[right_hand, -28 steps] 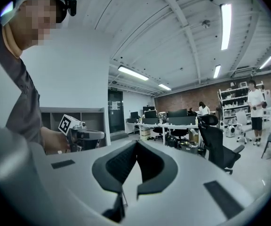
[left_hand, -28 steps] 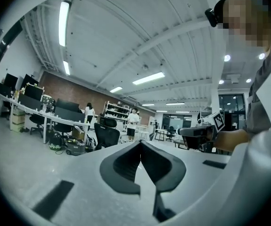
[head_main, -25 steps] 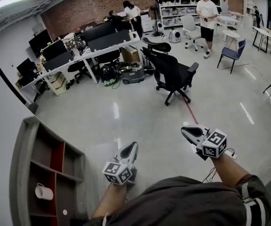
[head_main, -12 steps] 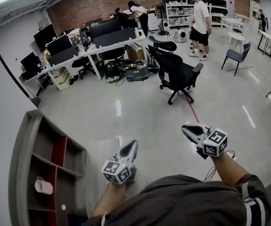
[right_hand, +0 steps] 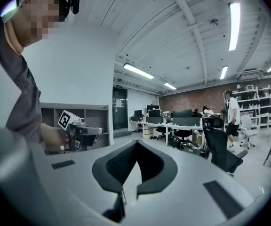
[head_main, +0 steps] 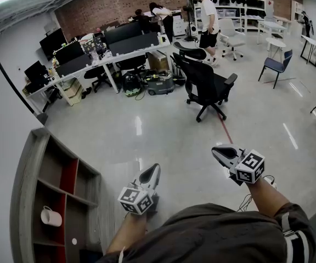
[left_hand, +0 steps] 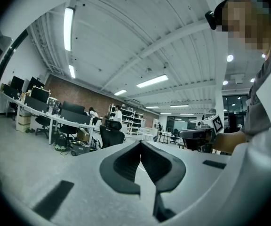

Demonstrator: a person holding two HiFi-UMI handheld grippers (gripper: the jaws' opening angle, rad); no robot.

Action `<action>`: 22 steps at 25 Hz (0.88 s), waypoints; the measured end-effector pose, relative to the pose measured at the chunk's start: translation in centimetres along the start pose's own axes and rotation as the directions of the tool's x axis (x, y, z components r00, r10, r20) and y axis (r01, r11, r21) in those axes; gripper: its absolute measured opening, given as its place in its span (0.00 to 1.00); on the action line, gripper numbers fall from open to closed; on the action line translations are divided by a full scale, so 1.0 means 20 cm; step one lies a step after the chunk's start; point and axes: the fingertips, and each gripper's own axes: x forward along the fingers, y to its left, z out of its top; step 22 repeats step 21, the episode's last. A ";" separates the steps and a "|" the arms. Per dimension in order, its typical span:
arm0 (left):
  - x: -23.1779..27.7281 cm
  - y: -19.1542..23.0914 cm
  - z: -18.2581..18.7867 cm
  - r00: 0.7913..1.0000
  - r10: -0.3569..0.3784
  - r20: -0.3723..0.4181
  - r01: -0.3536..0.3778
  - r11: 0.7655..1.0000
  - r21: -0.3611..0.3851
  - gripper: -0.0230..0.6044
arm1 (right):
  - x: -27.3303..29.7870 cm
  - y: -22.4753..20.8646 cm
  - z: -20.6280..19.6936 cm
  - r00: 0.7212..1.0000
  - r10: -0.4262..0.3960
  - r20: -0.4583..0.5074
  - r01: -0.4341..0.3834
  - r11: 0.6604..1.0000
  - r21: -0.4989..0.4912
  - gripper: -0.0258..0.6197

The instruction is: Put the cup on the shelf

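1. Closest in, at the bottom of the head view: a dark shirt [head_main: 218, 234] and two bare forearms reaching forward.
2. Just ahead of the left forearm: left gripper [head_main: 154, 169], marker cube toward the body, nose pointing out over the floor. Fingers clenched tip to tip with nothing between them, plain in the left gripper view [left_hand: 140, 144].
3. Beside it and well apart: right gripper [head_main: 217, 150], likewise clamped on itself and empty, the dark pads meeting at a point in the right gripper view [right_hand: 136, 144].
4. Down at the left, against the white wall: grey shelf [head_main: 25, 201] of open compartments, with a red panel [head_main: 66, 182] in one of them. Inside a lower compartment: white cup [head_main: 51, 217], resting on its board, well apart from both grippers.
5. Beyond the grippers: glossy pale floor [head_main: 147, 125] with a thin red line running across it.
6. Further out: black office chair [head_main: 204, 86] on castors, standing alone.
7. Behind and to the left: long white desks [head_main: 106, 59] carrying dark monitors, with clutter underneath.
8. Farthest: a person in a white top [head_main: 207, 18] near storage racks [head_main: 240, 7], and a brick wall [head_main: 125, 4].
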 end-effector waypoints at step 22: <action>-0.04 -0.02 0.01 1.000 0.004 0.002 -0.004 1.000 0.001 0.04 | -0.01 0.05 0.01 1.000 0.015 -0.004 -0.015 1.000 -0.014 0.03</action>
